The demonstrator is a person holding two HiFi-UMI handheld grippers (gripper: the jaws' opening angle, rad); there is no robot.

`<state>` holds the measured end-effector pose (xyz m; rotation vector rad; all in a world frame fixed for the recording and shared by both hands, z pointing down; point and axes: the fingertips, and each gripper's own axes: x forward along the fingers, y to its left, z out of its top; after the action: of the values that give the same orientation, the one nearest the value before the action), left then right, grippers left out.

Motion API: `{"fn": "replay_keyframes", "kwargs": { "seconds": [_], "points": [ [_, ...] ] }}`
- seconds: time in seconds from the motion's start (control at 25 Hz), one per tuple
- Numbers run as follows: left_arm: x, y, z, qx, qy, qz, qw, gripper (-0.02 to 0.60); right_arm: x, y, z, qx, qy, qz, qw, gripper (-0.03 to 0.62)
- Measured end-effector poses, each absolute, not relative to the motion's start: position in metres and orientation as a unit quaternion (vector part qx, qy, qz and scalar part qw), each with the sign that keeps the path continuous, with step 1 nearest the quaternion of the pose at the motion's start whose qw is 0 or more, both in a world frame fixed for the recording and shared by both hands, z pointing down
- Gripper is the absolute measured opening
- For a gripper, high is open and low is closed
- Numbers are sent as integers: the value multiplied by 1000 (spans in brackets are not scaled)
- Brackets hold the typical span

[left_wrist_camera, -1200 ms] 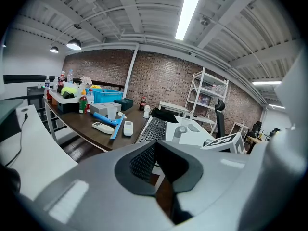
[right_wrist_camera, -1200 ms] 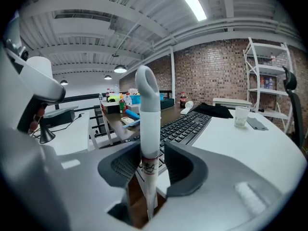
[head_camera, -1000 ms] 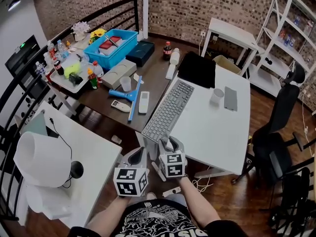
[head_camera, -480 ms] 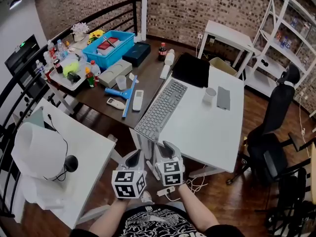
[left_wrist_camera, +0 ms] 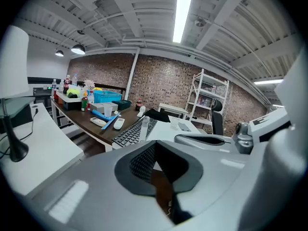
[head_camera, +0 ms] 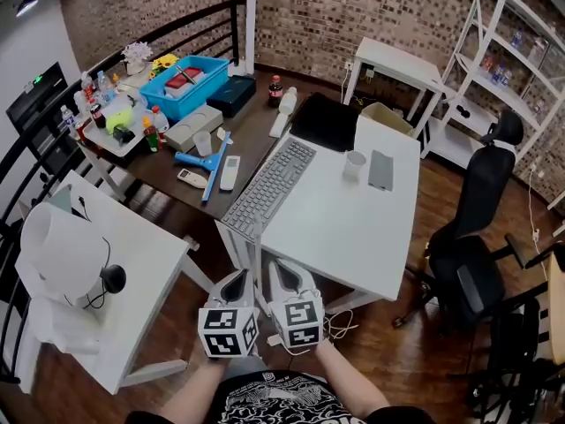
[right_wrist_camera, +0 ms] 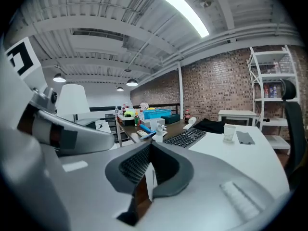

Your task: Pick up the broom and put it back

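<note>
The broom (head_camera: 208, 162) is a small blue hand brush with a long blue handle. It lies flat on the dark wooden table (head_camera: 256, 122) at the upper left, far ahead of both grippers. It also shows small in the left gripper view, broom (left_wrist_camera: 107, 121), and in the right gripper view, broom (right_wrist_camera: 146, 134). My left gripper (head_camera: 237, 281) and right gripper (head_camera: 282, 274) hang side by side over the floor, in front of the white desk's near corner. Both have their jaws together with nothing between them.
A white desk (head_camera: 353, 228) carries a keyboard (head_camera: 265, 188), a cup (head_camera: 355, 163) and a grey pad. A white side table with a lamp (head_camera: 60, 254) stands at the left. A black chair (head_camera: 481, 237) is at the right. A remote (head_camera: 229, 172) and blue bin (head_camera: 187, 85) sit near the broom.
Both grippers have drawn back from the white desk's near edge and now hang over the floor. The tables look farther away.
</note>
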<state>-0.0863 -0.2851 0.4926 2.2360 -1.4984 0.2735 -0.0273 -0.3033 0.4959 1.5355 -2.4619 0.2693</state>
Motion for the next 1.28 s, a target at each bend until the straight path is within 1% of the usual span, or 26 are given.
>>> {"fn": "replay_keyframes", "kwargs": {
  "seconds": [0.2,0.68,1.28],
  "points": [
    [-67,-265,488,806,-546,93,208,5,-18,-277,484,510,-850,82,105,0],
    [-47,-210,473,790,-578,70,193,5,-3,-217,466,468,-877,68,92,0],
    [-25,-152,465,777,-599,79,177,5,16,-164,460,438,-893,70,72,0]
  ]
}}
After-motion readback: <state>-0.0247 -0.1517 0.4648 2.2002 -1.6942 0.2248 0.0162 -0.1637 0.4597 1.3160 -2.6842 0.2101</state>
